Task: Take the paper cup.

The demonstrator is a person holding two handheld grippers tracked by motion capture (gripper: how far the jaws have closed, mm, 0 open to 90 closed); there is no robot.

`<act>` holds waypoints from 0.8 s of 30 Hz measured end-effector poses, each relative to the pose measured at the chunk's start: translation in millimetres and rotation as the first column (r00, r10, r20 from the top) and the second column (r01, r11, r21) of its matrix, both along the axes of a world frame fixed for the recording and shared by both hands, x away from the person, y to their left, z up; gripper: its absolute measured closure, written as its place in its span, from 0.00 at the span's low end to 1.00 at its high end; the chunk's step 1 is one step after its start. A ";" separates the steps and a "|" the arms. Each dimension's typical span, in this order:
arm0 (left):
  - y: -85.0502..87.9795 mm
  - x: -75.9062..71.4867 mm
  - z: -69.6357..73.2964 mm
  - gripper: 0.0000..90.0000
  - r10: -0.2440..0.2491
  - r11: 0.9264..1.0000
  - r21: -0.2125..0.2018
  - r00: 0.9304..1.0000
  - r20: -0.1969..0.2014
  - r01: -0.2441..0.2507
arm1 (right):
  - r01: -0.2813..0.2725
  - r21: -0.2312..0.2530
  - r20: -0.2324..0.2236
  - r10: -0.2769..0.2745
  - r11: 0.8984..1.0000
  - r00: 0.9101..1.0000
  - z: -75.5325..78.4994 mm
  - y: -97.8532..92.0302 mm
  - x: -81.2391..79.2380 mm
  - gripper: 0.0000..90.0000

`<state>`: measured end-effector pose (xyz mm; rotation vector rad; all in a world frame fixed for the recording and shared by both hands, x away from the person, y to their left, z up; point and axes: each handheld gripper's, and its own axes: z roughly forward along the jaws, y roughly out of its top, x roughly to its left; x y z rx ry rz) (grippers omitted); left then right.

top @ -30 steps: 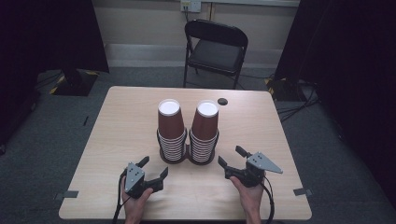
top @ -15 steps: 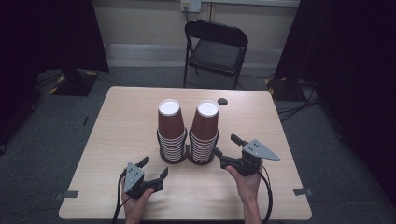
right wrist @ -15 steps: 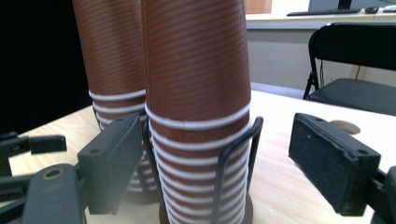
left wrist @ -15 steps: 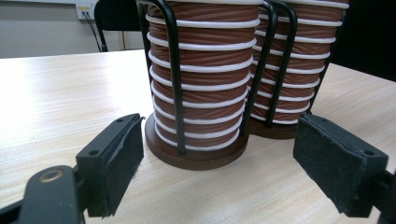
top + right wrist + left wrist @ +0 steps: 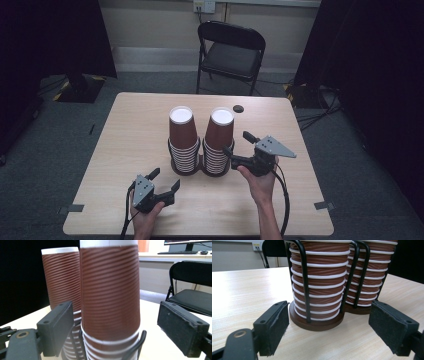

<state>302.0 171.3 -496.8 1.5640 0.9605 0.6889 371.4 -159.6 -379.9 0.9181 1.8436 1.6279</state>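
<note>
Two stacks of ribbed brown paper cups, a left stack (image 5: 181,131) and a right stack (image 5: 219,131), stand in a black wire holder (image 5: 200,169) at the table's middle. My right gripper (image 5: 238,143) is lifted beside the right stack, open, its jaws level with the top cup (image 5: 110,290). That cup stands just ahead of the right gripper (image 5: 113,326) and is not clamped. Low on the table near the front edge, my left gripper (image 5: 165,178) is open. The left gripper (image 5: 328,327) points at the holder's brown base (image 5: 317,323), a short way off.
A small dark round object (image 5: 238,108) lies on the wooden table (image 5: 130,130) behind the cups. A black folding chair (image 5: 231,50) stands beyond the far edge. Cables (image 5: 320,117) run on the floor at the right.
My right gripper has risen and moved forward and left, up to the right stack's top cup. The left gripper and the cups have stayed put.
</note>
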 end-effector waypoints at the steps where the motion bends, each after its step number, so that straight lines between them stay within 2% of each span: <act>1: -0.1 -0.1 0.0 0.18 0.001 1.000 0.001 1.000 0.000 -0.001 | -0.003 0.000 0.003 0.003 1.000 1.000 2.2 0.9 1.2 0.15; 12: -0.8 -0.1 0.1 0.19 0.000 1.000 0.011 1.000 0.003 0.000 | -0.047 0.018 0.008 0.047 0.999 0.999 22.3 8.0 12.8 0.15; 14: -0.6 -0.2 0.2 0.19 -0.003 1.000 0.015 1.000 0.006 0.002 | -0.052 0.013 0.022 0.052 0.999 0.998 28.1 10.9 14.5 0.15; 16: -1.1 -0.5 -0.1 0.19 0.002 1.000 0.003 1.000 0.002 -0.002 | -0.056 0.017 0.027 0.055 0.998 0.998 34.8 14.6 18.5 0.14; 19: -0.5 -0.7 -0.1 0.19 0.004 1.000 0.004 1.000 0.006 -0.005 | -0.061 0.014 0.022 0.061 0.998 0.998 36.8 17.2 21.7 0.14; 24: -0.5 -0.7 -0.1 0.20 0.002 1.000 0.002 1.000 0.005 -0.002 | -0.074 0.016 0.002 0.074 0.997 0.997 35.6 26.0 35.9 0.14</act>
